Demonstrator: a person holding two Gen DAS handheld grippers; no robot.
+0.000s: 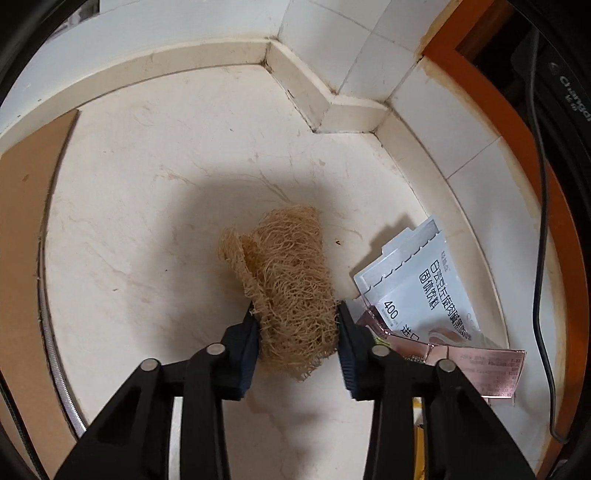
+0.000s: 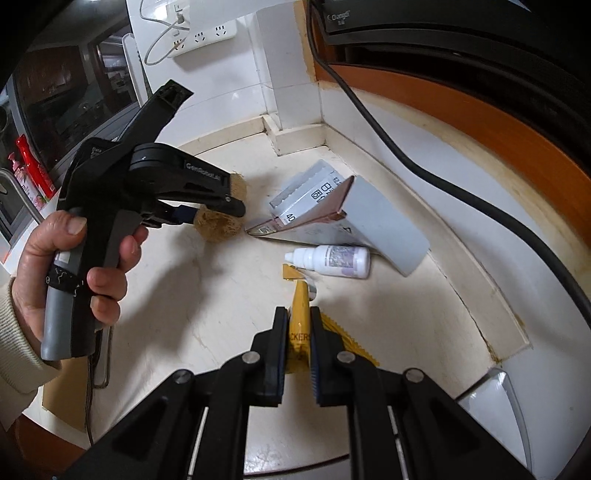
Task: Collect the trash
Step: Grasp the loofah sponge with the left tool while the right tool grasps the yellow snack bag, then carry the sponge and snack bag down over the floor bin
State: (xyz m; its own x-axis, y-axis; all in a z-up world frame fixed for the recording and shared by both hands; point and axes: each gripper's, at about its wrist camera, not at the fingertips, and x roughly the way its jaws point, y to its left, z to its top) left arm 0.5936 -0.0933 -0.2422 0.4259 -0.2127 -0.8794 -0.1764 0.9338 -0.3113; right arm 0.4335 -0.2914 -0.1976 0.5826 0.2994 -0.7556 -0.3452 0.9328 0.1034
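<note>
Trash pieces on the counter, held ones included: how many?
5: loofah scrub in left gripper; yellow wrapper in right gripper; white pouch; pink packet; dropper bottle. More may be hidden.

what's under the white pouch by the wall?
A pink foil wrapper pokes out from under the white pouch at its near edge, lying on the counter. How far the wrapper runs beneath, and anything else under there, is covered.

A home kitchen corner. A cream marble counter (image 1: pixel 147 206) meets white wall tiles (image 1: pixel 332 40), with a matching stone upstand along the join. A power strip (image 2: pixel 199 37) hangs on the wall, a dark appliance (image 2: pixel 461 33) sits on an orange shelf (image 2: pixel 498 122), and red bottles (image 2: pixel 33 170) stand near a dark window (image 2: pixel 66 99).
</note>
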